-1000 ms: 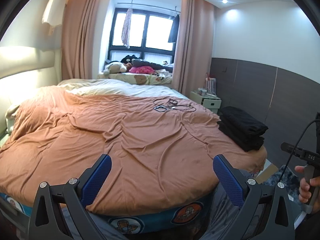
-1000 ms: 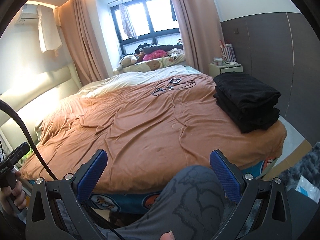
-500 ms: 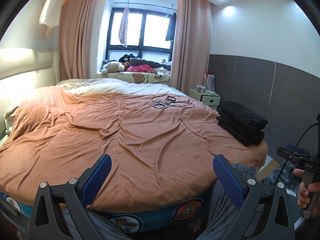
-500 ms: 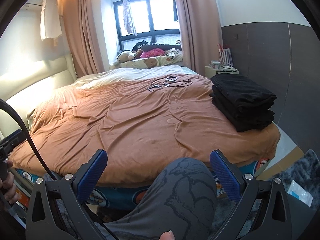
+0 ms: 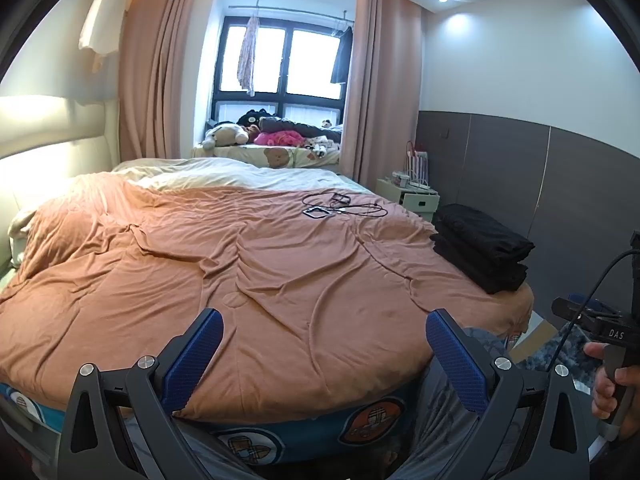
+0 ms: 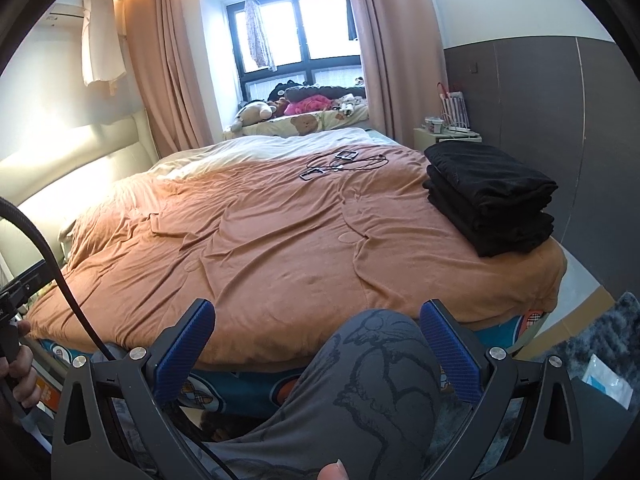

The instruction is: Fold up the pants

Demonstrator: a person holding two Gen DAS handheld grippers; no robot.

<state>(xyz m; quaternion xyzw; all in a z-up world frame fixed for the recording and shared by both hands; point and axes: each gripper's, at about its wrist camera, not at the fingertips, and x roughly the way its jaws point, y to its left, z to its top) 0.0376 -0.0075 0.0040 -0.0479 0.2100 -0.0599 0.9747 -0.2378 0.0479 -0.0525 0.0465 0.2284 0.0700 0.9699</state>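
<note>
Blue-padded left gripper [image 5: 324, 364]: jaws spread wide, nothing held. Right gripper [image 6: 316, 356]: likewise agape and empty, a grey-trousered knee [image 6: 372, 364] between its fingers. Beyond: brown bedspread [image 6: 280, 240]; folded black pants [image 6: 490, 196] stacked at its far-right corner, well apart from both.

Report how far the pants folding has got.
Done: a stack of folded black garments sits at the right edge of the bed. In hand: nothing; left tongs and right tongs are open and empty. Left: no unfolded pants lie on the bed.
</note>
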